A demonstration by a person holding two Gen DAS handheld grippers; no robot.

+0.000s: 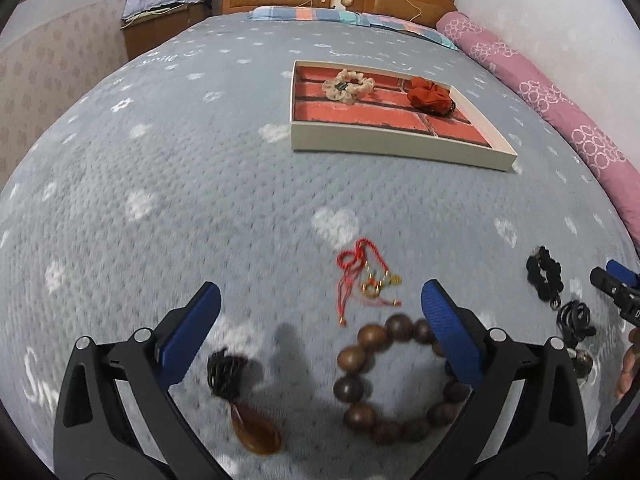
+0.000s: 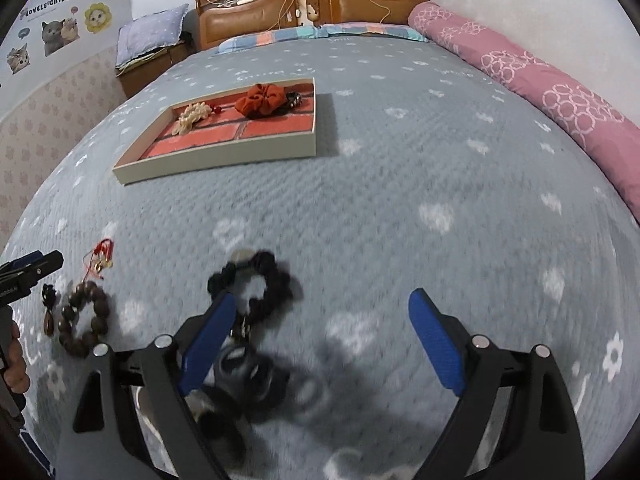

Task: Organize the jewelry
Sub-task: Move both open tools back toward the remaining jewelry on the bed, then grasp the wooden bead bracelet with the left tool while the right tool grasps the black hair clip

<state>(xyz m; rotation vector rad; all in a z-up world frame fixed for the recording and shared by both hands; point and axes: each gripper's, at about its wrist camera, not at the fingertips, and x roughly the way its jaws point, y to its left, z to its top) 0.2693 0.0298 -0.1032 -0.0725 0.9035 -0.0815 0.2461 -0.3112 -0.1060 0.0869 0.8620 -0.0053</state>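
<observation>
On the grey-blue bedspread lie a brown wooden bead bracelet (image 1: pixel 394 380), a red cord charm with gold pieces (image 1: pixel 362 276), an amber pendant with a dark tassel (image 1: pixel 244 400) and a black scrunchie (image 1: pixel 545 276). My left gripper (image 1: pixel 320 304) hangs open above them, its right finger over the bracelet's edge, nothing between its pads. My right gripper (image 2: pixel 322 316) is open too; the black scrunchie (image 2: pixel 256 284) lies just past its left finger, with dark hair ties (image 2: pixel 244 372) beside and under that finger. The cream tray (image 1: pixel 400 142) with a brick-patterned floor holds a beige scrunchie (image 1: pixel 347 85) and a red scrunchie (image 1: pixel 430 96).
A pink patterned bolster (image 1: pixel 552 96) runs along the bed's right side against the wall. The wooden headboard (image 2: pixel 312 4) and a striped pillow (image 2: pixel 320 32) stand at the far end. A nightstand with a cushion (image 2: pixel 150 40) sits at the far left. A hand (image 2: pixel 16 364) holds the left gripper.
</observation>
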